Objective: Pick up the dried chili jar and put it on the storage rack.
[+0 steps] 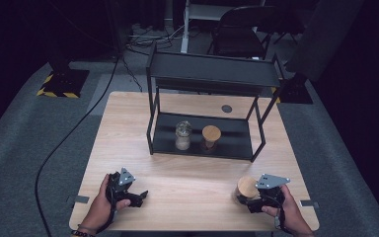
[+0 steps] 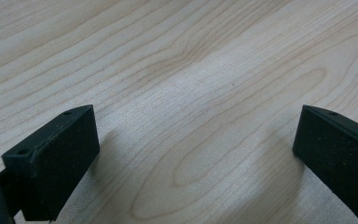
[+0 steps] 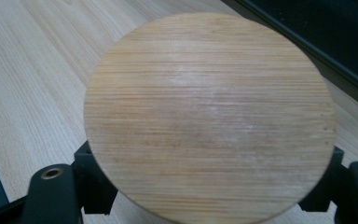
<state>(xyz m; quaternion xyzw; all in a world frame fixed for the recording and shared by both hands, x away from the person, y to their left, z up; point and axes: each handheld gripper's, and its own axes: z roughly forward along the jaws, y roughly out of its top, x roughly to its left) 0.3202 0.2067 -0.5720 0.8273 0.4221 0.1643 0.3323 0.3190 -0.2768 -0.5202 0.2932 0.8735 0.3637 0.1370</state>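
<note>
A jar with a round wooden lid (image 1: 247, 187) stands near the table's front right corner. My right gripper (image 1: 246, 198) is shut on it from the near side. In the right gripper view the wooden lid (image 3: 209, 112) sits between the two black jaws, which press its sides low down. Near the front left of the wooden table (image 1: 187, 177), my left gripper (image 1: 137, 196) rests low with its jaws wide apart. In the left gripper view that gripper (image 2: 196, 140) is open over bare wood with nothing between its fingers (image 2: 56, 158).
A black two-level rack (image 1: 212, 74) stands at the middle back of the table. On its lower shelf (image 1: 232, 138) stand a glass jar (image 1: 183, 135) and a wooden-lidded jar (image 1: 210, 137). A small dark disc (image 1: 226, 108) lies behind the rack. A chair (image 1: 242, 29) stands beyond the table.
</note>
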